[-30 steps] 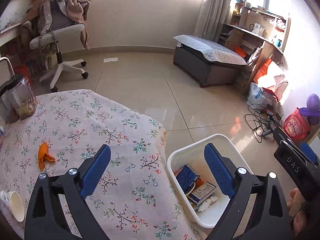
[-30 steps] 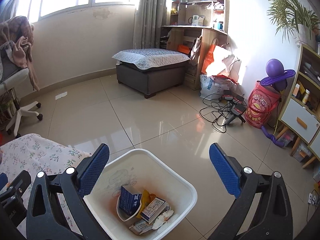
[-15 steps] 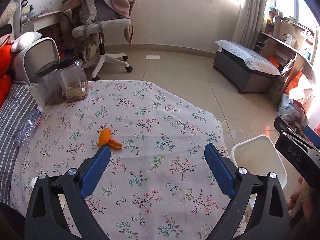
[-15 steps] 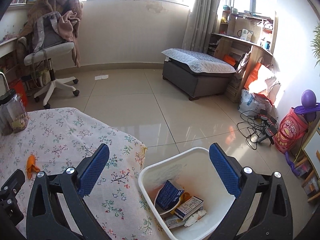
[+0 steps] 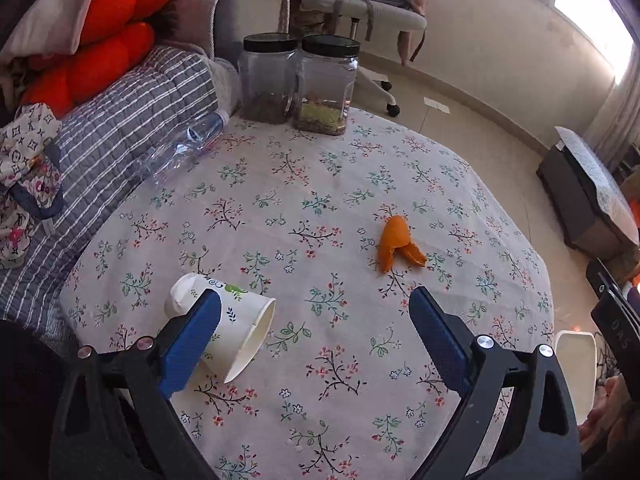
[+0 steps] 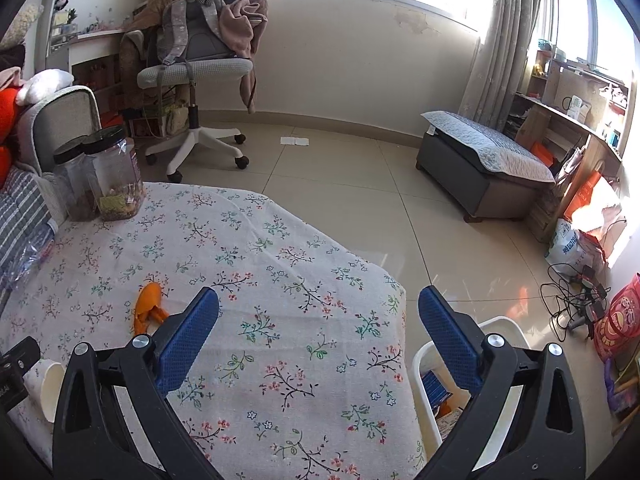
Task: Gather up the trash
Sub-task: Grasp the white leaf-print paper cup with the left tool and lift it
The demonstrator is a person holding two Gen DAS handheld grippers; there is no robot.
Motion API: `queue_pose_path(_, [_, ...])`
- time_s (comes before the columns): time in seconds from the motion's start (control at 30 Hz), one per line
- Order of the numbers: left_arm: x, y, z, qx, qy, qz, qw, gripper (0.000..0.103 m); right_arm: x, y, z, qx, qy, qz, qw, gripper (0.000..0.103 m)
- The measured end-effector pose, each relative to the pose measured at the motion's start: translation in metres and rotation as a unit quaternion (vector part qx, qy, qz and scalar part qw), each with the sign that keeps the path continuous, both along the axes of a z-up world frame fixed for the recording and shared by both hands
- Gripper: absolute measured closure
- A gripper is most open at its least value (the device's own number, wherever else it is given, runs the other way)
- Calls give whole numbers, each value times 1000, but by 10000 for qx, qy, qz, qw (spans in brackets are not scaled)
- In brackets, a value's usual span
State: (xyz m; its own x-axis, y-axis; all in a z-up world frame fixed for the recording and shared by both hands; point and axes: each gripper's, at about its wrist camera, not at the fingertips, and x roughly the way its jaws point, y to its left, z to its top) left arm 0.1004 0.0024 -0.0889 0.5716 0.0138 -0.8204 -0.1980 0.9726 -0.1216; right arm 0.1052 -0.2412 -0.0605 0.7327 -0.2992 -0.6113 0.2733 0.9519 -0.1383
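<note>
A paper cup (image 5: pixel 236 328) lies on its side on the floral tablecloth (image 5: pixel 320 184), partly behind the left finger of my left gripper (image 5: pixel 316 324), which is open and empty above the cloth. An orange peel (image 5: pixel 394 246) lies ahead of it, slightly right. A crushed clear plastic bottle (image 5: pixel 180 152) rests at the table's left edge. My right gripper (image 6: pixel 318 328) is open and empty over the table's right part; the orange peel (image 6: pixel 147 307) and the paper cup (image 6: pixel 44 384) lie to its left. The white bin (image 6: pixel 430 364) with packets inside stands on the floor beside the table.
Two black-lidded jars (image 5: pixel 298 84) stand at the table's far edge. A striped quilt (image 5: pixel 104 132) and red cushions (image 5: pixel 104 40) lie to the left. A swivel chair (image 6: pixel 192 68), an ottoman (image 6: pixel 480 168) and floor cables (image 6: pixel 572 292) are beyond the table.
Both grippers swung left, away from the bin and over the table. The left one now looks down at the cup and peel; the bin has slid to the right edge.
</note>
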Motion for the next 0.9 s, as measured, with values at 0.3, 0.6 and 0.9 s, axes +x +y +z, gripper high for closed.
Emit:
queue_pose_path(0.3, [7,79,-49,-1251,941,1304,9790,11,11,20,-9,-142,166,238,9995,7])
queue_pose_path(0.6, [20,91,-94,-2413,1492,1482,9474,11,24,30,-26,-348,501,319,9976,7])
queue_pose_path(0.9, [46,77,-103,-2452,1401,421,9584,66,39,36,-40,-381,788,314,9957,7])
